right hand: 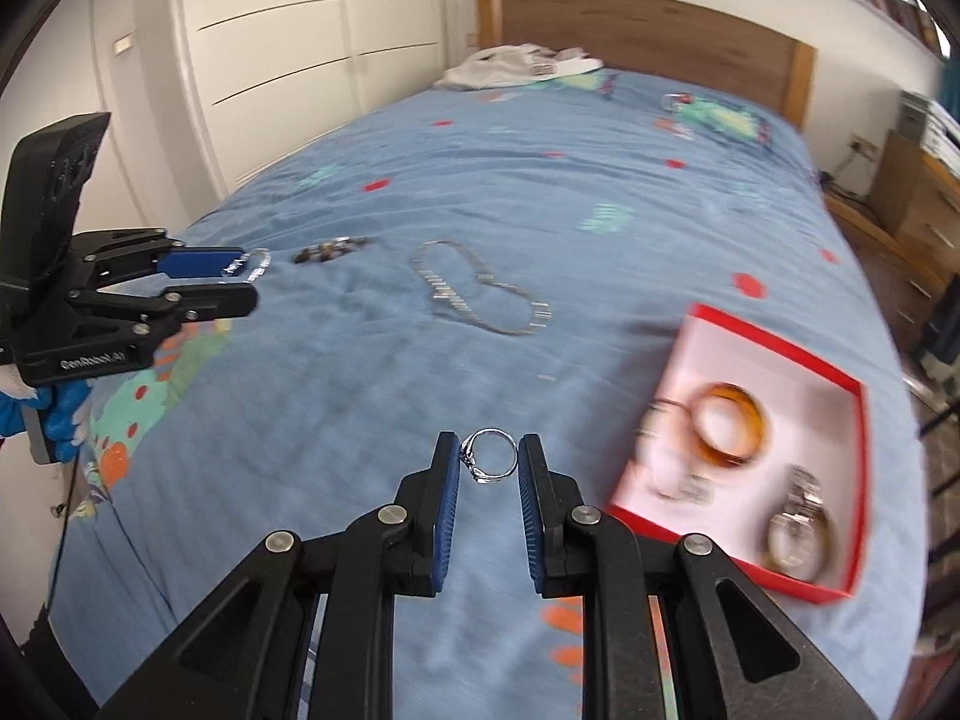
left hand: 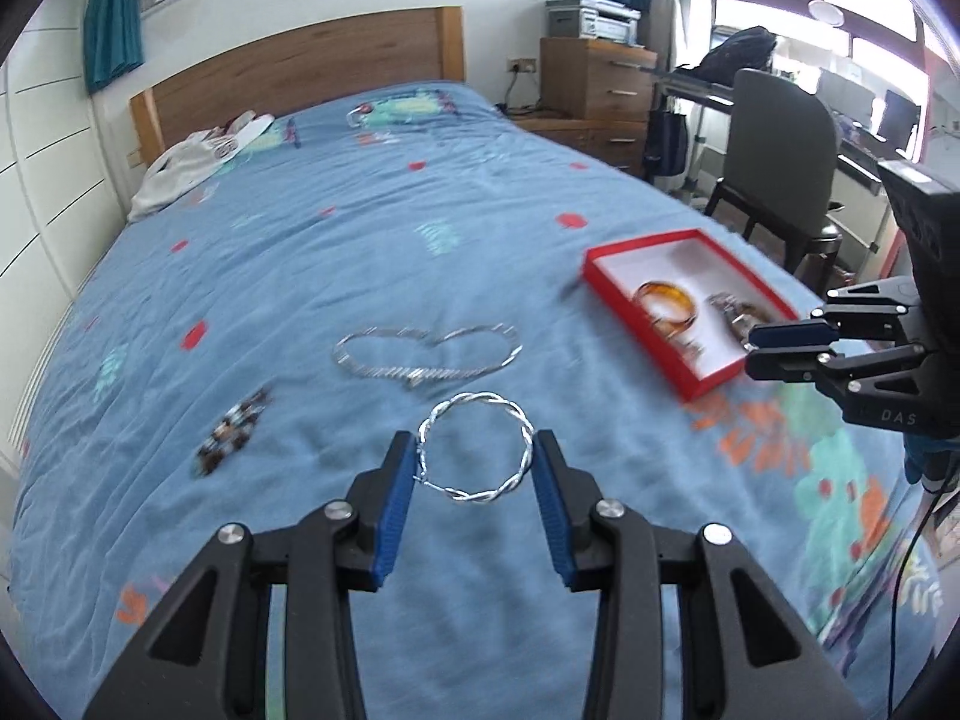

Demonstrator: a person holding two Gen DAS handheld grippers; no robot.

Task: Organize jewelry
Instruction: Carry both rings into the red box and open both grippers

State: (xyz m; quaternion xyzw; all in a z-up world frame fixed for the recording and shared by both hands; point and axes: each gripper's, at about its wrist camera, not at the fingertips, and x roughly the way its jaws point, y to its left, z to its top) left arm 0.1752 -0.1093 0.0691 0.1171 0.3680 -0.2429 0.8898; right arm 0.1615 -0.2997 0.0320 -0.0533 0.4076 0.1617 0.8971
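Note:
My left gripper [left hand: 477, 450] is shut on a twisted silver bangle [left hand: 478, 447] and holds it above the blue bedspread; it also shows in the right wrist view [right hand: 240, 282]. My right gripper [right hand: 489, 456] is shut on a small silver ring [right hand: 491, 455] and also shows in the left wrist view [left hand: 762, 348] beside the red box [left hand: 606, 282]. The red box [right hand: 780, 354] holds an amber bangle [right hand: 729, 423], a watch [right hand: 798, 534] and other pieces. A silver chain necklace [left hand: 426, 351] and a dark beaded bracelet [left hand: 231, 438] lie on the bed.
The bed [left hand: 336, 228] has a wooden headboard [left hand: 300, 66] and white clothing [left hand: 198, 156] at its head. A chair [left hand: 774, 162], desk and wooden drawers [left hand: 594, 84] stand right of the bed. White wardrobe doors [right hand: 288, 42] are on the left side.

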